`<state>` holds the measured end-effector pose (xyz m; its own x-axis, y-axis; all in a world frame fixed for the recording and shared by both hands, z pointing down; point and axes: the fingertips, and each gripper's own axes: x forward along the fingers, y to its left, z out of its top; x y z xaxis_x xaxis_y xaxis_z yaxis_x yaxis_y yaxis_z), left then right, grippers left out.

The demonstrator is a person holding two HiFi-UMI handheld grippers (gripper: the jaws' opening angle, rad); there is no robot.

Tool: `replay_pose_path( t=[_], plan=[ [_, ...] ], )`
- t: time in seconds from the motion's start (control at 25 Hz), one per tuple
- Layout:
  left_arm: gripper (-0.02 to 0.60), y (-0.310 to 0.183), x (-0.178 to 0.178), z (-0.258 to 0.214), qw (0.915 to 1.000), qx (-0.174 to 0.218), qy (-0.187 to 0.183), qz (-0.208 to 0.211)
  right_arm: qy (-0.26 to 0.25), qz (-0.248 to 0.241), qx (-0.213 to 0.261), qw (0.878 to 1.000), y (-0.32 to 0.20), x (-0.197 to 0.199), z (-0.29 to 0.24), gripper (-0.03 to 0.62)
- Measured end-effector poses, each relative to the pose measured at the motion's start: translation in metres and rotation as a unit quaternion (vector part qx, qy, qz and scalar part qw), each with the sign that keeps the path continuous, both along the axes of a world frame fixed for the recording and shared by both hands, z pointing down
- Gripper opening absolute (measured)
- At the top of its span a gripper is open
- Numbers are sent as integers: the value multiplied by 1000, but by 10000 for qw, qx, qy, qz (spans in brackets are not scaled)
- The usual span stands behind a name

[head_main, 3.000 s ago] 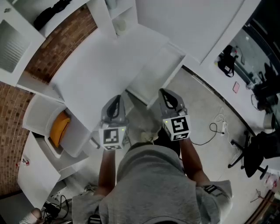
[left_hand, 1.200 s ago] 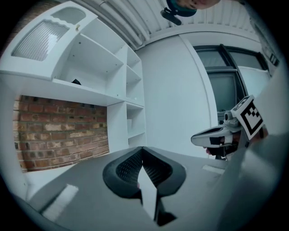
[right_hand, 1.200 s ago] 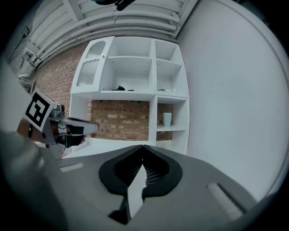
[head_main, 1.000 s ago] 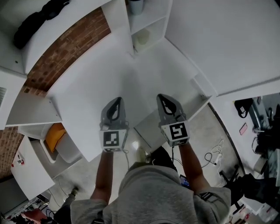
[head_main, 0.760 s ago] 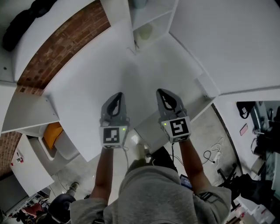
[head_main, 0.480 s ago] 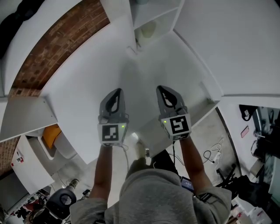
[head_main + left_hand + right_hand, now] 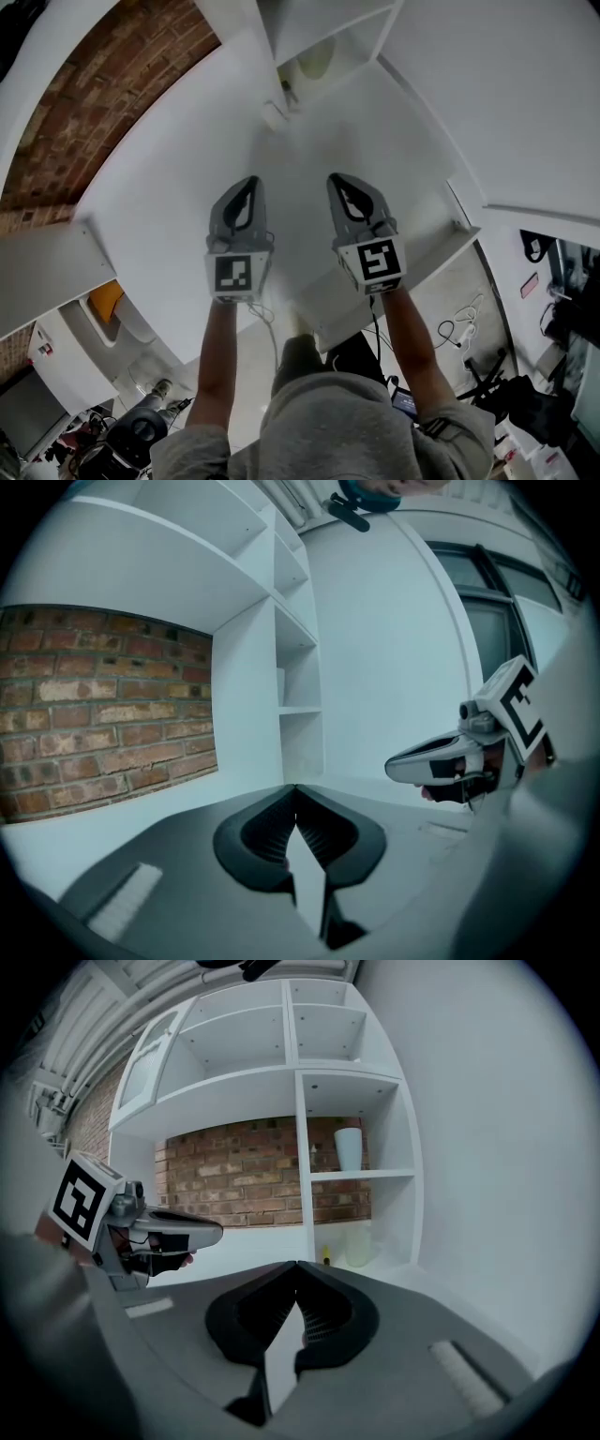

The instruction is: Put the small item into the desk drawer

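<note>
Both grippers have advanced together from the bench's near edge to out over its top, and both have dropped lower, toward the shelf unit at the back. The left gripper has its jaws pressed together on nothing. The right gripper is likewise closed and empty. This looks like the approach to a pickup, with nothing grasped yet.

They hover side by side, apart, above the bare white bench. Ahead of the right gripper, in the lowest shelf cubby, a small yellow item stands just beside a pale jar. The yellow piece is probably the thing to fetch, though it is too small to name. A white cup sits on the shelf above.

Under the bench's near right edge a white panel juts out, likely the drawer.

Count: two grippers, one yellow item, one jar, one cup, one drawer.
</note>
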<state>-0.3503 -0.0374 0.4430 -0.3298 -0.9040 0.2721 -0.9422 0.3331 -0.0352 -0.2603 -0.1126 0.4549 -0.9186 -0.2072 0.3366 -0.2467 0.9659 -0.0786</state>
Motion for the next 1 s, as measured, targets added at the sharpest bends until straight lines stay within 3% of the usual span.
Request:
replay_pose_path(
  t=[0.36, 0.8, 0.88, 1.0],
  plan=[
    [13, -35, -25, 35, 9995, -81, -195, 242, 194, -76, -39, 9998, -17, -15, 36, 3],
    [14, -67, -54, 73, 9991, -332, -165, 189, 338, -11, -66, 9994, -30, -25, 63, 3],
    [93, -72, -56, 80, 9990, -357, -81, 261, 320, -7, -87, 9995, -34, -29, 66, 3],
    [122, -79, -61, 93, 9982, -461, -86, 382, 265, -41, -119, 9996, -39, -38, 69, 3]
  ],
)
